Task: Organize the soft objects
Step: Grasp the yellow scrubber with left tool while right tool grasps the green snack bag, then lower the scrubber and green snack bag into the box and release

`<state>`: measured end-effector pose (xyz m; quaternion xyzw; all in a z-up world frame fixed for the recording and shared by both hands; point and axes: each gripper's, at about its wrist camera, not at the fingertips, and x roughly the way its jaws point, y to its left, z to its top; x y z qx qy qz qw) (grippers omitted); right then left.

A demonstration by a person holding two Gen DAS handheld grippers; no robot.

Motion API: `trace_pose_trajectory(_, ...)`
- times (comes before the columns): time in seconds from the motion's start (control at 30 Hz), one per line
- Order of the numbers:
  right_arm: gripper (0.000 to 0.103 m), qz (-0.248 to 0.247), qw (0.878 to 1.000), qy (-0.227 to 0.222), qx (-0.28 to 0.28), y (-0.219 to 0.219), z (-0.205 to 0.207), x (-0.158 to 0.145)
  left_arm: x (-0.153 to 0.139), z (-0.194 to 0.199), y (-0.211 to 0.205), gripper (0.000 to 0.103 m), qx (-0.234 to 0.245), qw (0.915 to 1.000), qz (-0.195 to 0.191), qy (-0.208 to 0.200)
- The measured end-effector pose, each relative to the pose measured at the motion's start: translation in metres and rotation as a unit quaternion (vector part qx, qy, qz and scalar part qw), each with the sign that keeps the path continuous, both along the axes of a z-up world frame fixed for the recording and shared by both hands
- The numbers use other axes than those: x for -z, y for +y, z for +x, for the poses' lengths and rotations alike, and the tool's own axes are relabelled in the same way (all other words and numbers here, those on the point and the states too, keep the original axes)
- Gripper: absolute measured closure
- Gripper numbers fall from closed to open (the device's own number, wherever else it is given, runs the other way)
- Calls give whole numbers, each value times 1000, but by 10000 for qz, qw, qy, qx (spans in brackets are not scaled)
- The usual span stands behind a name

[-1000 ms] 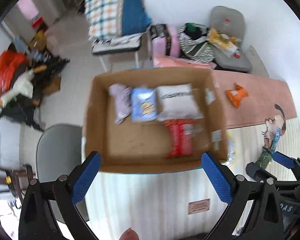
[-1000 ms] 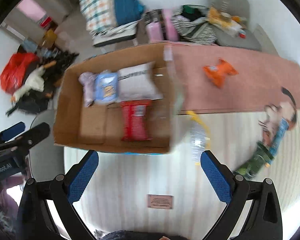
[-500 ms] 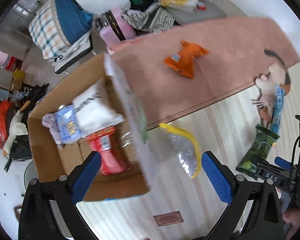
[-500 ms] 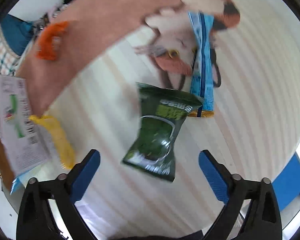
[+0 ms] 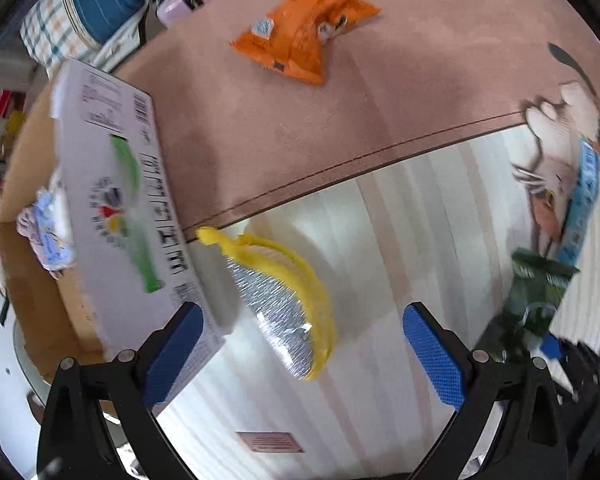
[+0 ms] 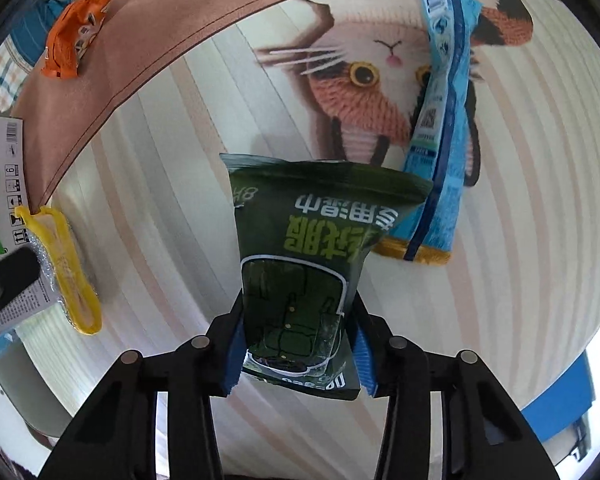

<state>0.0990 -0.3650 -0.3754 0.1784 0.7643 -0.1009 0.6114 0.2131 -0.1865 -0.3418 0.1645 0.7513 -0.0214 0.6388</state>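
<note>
My right gripper [image 6: 298, 354] is shut on the near end of a dark green snack packet [image 6: 308, 240], which also shows at the right edge of the left wrist view [image 5: 536, 292]. A long blue packet [image 6: 440, 128] lies just beyond it on the cat-print mat. My left gripper [image 5: 304, 356] is open and empty, low over a yellow and silver packet [image 5: 284, 300] that lies beside the cardboard box [image 5: 116, 208]. An orange packet [image 5: 304, 36] lies on the pink cloth further back. The box holds several soft packets, mostly hidden by its wall.
The box's white printed flap [image 5: 124, 184] stands close to my left finger. A pink cloth [image 5: 380, 92] covers the far half of the table. Bags and bedding lie beyond the table at the top left.
My right gripper moved down onto the green packet and shut on its near end. My left gripper swung right, away from the box, and came close to the yellow and silver packet.
</note>
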Motion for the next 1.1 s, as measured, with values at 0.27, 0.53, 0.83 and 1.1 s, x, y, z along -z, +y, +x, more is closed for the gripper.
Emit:
trace_pose_trajectory(0.27, 57, -56, 9997, 42, -229, -3, 5, -6, 58, 14, 15, 1, -508, 9963, 255, 644)
trace_pose_trajectory(0.53, 58, 40, 9990, 67, -430, 11, 18, -8, 55, 8, 11, 53, -598, 9943, -302, 827)
trace_pose_trajectory(0.83, 51, 118, 9990, 190, -396, 27, 15, -1, 50, -20, 5, 36, -483, 9896, -838, 1061)
trace_pose_trajectory(1.1, 56, 26, 9994, 107, -329, 33, 7, 8, 42, -39, -6, 60, -298, 9939, -707, 790)
